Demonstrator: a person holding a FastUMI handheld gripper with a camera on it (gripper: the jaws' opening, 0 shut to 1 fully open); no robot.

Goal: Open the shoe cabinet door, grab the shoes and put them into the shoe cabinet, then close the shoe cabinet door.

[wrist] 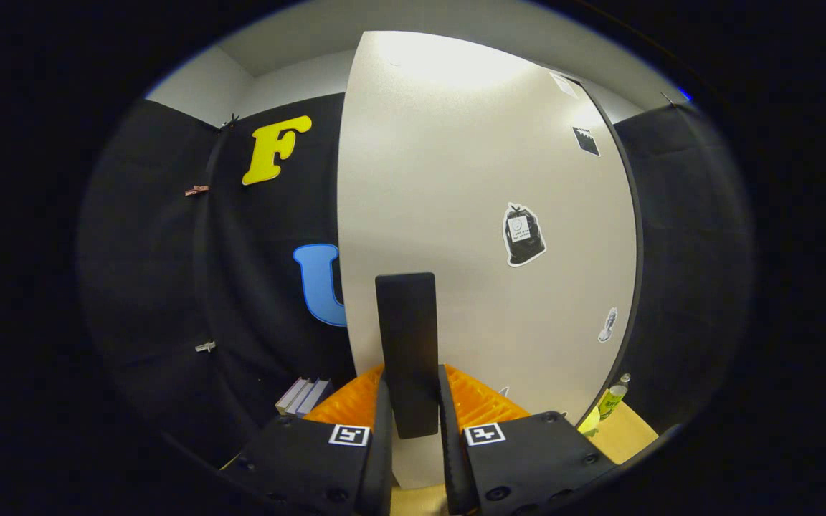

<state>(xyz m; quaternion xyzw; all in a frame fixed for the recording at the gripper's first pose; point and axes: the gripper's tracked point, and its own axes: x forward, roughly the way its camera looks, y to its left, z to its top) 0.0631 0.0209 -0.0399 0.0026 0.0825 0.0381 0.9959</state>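
- Between the two fingers of the gripper (413, 419) stood a dark upright handle (406, 344), and both fingers pressed against its lower end: jaws drawn nearly together, clamped on that handle.
- Behind the handle rose the shoe cabinet door (470, 201), a pale panel that curved up and away from the fingers; the handle sat fixed near its lower part.
- Stickers dotted that door beyond the fingers: one dark sticker (523, 234) at mid height, a smaller pale one lower down.
- Beside the door's far edge, low down, a small bottle (612, 398) stood on a light wooden surface (624, 433).
- On the other side of the door, a few books (303, 395) leaned against the booth's black cloth wall.
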